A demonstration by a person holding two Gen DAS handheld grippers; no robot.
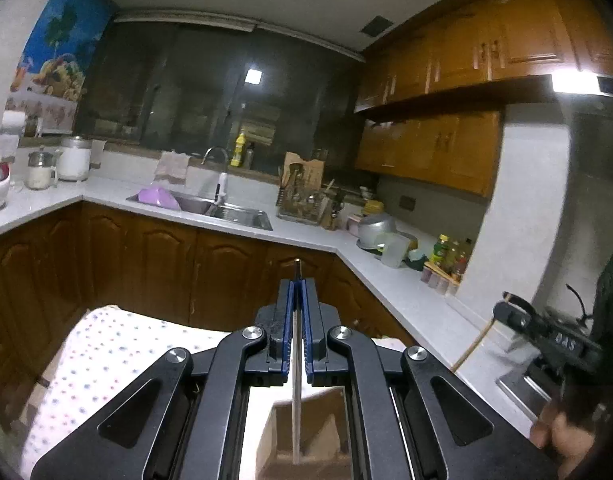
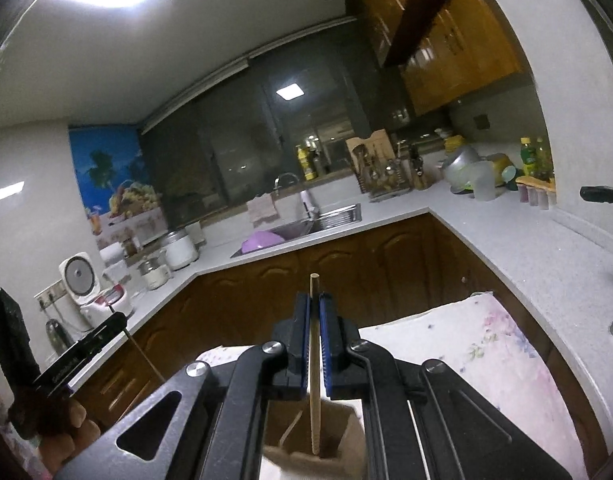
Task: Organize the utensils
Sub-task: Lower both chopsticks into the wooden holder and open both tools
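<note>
My left gripper point(image 1: 297, 282) is shut on a thin silver chopstick point(image 1: 295, 380), whose tip pokes out past the blue pads. Its lower end shows over a brown open-topped holder point(image 1: 330, 428) below me. My right gripper point(image 2: 314, 298) is shut on a wooden chopstick point(image 2: 314, 380), and that one's lower end hangs at the holder's point(image 2: 342, 436) opening. Each view catches the other tool: the right gripper point(image 1: 504, 306) at the right edge with its wooden chopstick point(image 1: 472, 346), the left gripper point(image 2: 120, 318) at the left edge with its stick point(image 2: 144, 354).
A patterned cloth point(image 1: 98, 360) covers the surface under the holder. Beyond it, an L-shaped white counter point(image 1: 386, 280) carries a sink point(image 1: 234, 212) with a purple bowl point(image 1: 158, 198), a utensil rack point(image 1: 302, 196), pots, bottles and a rice cooker point(image 2: 86, 288). Brown cabinets stand below.
</note>
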